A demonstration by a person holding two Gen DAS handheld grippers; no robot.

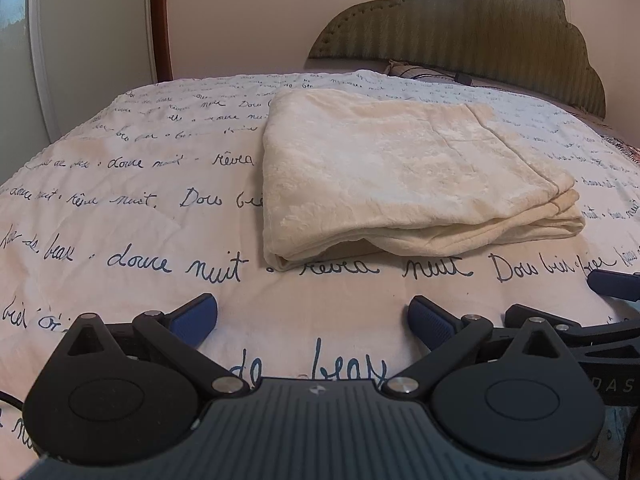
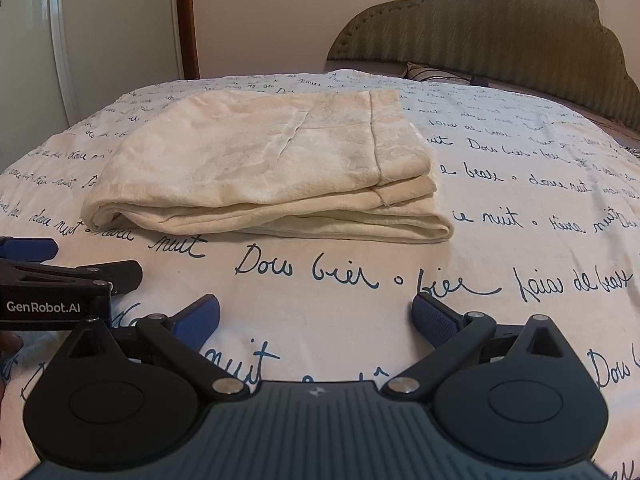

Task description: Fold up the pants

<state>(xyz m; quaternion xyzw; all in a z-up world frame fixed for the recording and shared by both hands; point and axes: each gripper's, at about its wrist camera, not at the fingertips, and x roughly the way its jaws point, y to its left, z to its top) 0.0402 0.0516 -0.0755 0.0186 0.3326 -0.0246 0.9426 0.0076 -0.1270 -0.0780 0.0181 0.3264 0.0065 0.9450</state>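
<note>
I see the cream pants (image 1: 404, 172) lying folded in a thick stack on the bed (image 1: 140, 208), on its script-printed cover, near the green headboard (image 1: 480, 28). My left tongs (image 1: 312, 320) are spread wide and hold nothing, just short of the stack. My right tongs (image 2: 316, 320) gape the same way, close beside them.

The left tongs (image 1: 312, 318) sit low in the frame's bottom centre, blue pads spread wide apart, holding nothing. The right tongs (image 2: 316, 318) match that pose, jaws parted and empty. Each pair shows at the other view's lower edge, side by side.
</note>
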